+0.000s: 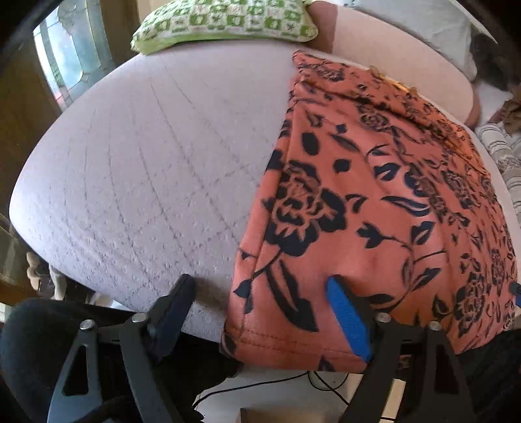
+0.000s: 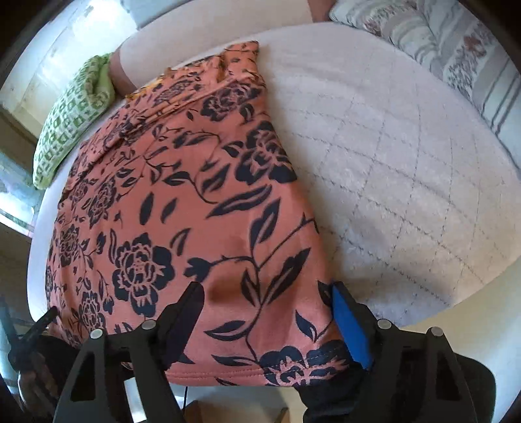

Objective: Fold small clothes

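An orange garment with a black flower print [image 1: 374, 208] lies flat on a pale quilted bed [image 1: 146, 162], its hem hanging over the near edge. My left gripper [image 1: 260, 286] is open over the garment's near left corner, one finger on the bedcover, the blue-padded finger on the cloth. In the right wrist view the same garment [image 2: 182, 201] fills the left half. My right gripper [image 2: 267, 293] is open over the near right corner, both fingers above the cloth at the hem.
A green-and-white patterned pillow [image 1: 224, 22] lies at the head of the bed, also in the right wrist view [image 2: 71, 120]. Striped and flowered bedding [image 2: 456, 55] is piled along the right side. The floor with cables [image 1: 325, 384] shows below the bed edge.
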Tool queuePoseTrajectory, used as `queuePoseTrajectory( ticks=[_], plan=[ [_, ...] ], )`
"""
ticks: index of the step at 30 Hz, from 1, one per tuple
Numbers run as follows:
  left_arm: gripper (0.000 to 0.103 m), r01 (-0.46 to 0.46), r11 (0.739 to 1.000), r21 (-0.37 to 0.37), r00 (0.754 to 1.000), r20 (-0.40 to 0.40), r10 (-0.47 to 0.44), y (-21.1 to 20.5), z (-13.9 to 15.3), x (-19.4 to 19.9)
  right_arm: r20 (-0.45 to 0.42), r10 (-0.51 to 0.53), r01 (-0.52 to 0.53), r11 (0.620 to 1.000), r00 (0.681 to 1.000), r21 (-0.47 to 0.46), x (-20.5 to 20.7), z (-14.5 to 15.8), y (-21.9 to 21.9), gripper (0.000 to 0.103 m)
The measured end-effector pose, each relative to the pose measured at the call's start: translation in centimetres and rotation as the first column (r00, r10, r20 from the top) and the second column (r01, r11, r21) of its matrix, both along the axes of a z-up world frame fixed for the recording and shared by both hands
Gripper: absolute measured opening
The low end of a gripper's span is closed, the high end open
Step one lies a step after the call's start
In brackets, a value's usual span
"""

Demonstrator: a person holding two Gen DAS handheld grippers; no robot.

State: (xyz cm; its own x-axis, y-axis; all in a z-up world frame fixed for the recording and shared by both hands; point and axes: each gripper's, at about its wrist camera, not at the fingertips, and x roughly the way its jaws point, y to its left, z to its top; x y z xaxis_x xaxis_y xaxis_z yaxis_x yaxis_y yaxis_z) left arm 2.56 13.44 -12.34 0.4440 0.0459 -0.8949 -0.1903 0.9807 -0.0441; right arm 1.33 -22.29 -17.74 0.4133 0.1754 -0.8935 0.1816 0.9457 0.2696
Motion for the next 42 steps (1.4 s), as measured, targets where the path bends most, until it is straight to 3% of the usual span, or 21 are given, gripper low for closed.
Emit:
queuePoseTrajectory(
  ticks=[1,4,6,8,9,10,12,15,19,23,24,26,27,28,30,34,35,37,39,40,42],
  plan=[
    [0.063,0.013,1.0,0.004,1.0,0.009,-0.013,-0.2,0.2,0.0,-0.004,0.007,-0.007,1.0,1.0,-0.009,-0.1,0.0,0.1,0.065],
    [0.046,0.036,0.999,0.0,0.999,0.021,-0.036,-0.7,0.4,0.0,-0.01,-0.017,0.017,1.0,1.0,-0.005,-0.4,-0.1,-0.5,0.054],
    [0.034,0.032,0.999,-0.012,0.999,0.027,-0.032,-0.7,0.8,-0.1,-0.011,-0.032,0.032,0.999,0.999,0.017,-0.5,0.0,-1.0,0.051],
    [0.032,0.023,0.999,-0.031,0.999,0.025,-0.022,-0.4,0.9,0.0,0.002,-0.05,0.049,0.997,0.999,0.06,-1.0,0.5,-1.8,0.051],
    [0.034,0.021,0.999,-0.044,1.0,0.022,-0.02,-0.3,0.9,0.0,0.003,-0.064,0.063,0.996,0.998,0.067,-1.1,0.7,-2.2,0.052],
    [0.045,0.021,0.999,-0.049,1.0,0.019,-0.02,-0.2,0.8,-0.1,-0.005,-0.073,0.074,0.994,0.997,0.076,-1.1,0.7,-2.6,0.059],
    [0.062,0.025,0.998,-0.057,1.0,0.006,-0.025,-0.2,0.6,0.0,-0.054,-0.045,0.052,0.99,0.998,0.132,-0.7,0.0,-3.0,0.061],
    [0.063,0.03,0.999,-0.042,0.999,-0.014,-0.031,-0.4,0.7,-0.2,-0.092,-0.022,0.039,0.982,0.996,0.184,-0.9,-0.4,-3.4,0.061],
    [0.075,0.011,0.999,-0.039,1.0,-0.007,-0.011,0.0,0.9,-0.6,-0.065,-0.059,0.07,0.98,0.996,0.184,-1.6,0.9,-5.5,0.061],
    [0.076,0.006,1.0,-0.022,0.999,-0.046,-0.007,-0.1,0.0,-0.3,-0.131,0.028,-0.001,0.979,0.991,0.202,-0.5,-0.9,-4.2,0.06],
    [0.072,0.02,1.0,-0.021,0.999,-0.048,-0.021,-0.3,0.0,-0.4,-0.138,0.056,-0.03,0.983,0.989,0.183,-0.3,-1.2,-3.2,0.06],
    [0.043,0.033,0.998,-0.062,0.999,-0.025,-0.035,0.0,0.4,-0.6,-0.134,0.072,-0.057,0.992,0.988,0.117,-0.7,-1.1,-2.1,0.055],
    [0.02,0.039,0.996,-0.08,0.999,-0.023,-0.041,0.0,0.5,-0.6,-0.125,0.063,-0.047,0.991,0.99,0.125,-0.7,-0.9,-2.2,0.026],
    [0.007,0.045,0.993,-0.108,0.999,-0.024,-0.048,0.3,0.6,-0.5,-0.121,0.055,-0.038,0.99,0.991,0.137,-0.7,-0.9,-2.4,0.009],
    [0.007,0.039,0.987,-0.154,0.998,-0.032,-0.044,0.6,0.7,-0.4,-0.127,0.062,-0.039,0.983,0.99,0.178,-0.7,-1.0,-2.5,0.009],
    [0.011,0.043,0.986,-0.163,0.998,-0.028,-0.048,0.8,0.8,-0.5,-0.129,0.052,-0.023,0.976,0.99,0.216,-0.4,-1.0,-3.0,0.013],
    [0.016,0.048,0.987,-0.157,0.998,-0.028,-0.053,0.8,0.8,-0.5,-0.133,0.041,-0.008,0.971,0.99,0.237,-0.5,-1.2,-3.3,0.013],
    [0.037,0.058,0.984,-0.168,0.998,-0.027,-0.063,0.9,0.9,-0.8,-0.129,0.048,-0.015,0.97,0.99,0.244,-0.3,-1.0,-3.4,0.013],
    [0.031,0.067,0.984,-0.164,0.997,-0.029,-0.073,0.7,0.8,-0.7,-0.123,0.061,-0.031,0.971,0.99,0.235,-0.3,-0.9,-3.1,0.014],
    [0.004,0.07,0.985,-0.159,0.996,-0.035,-0.077,0.7,0.8,-0.7,-0.123,0.072,-0.04,0.969,0.99,0.244,-0.4,-0.9,-3.3,0.01],
    [0.005,0.082,0.965,-0.249,0.995,-0.03,-0.092,1.2,1.2,-0.5,-0.116,0.094,-0.059,0.96,0.989,0.274,-0.5,-0.6,-3.4,0.009]
  ],
)
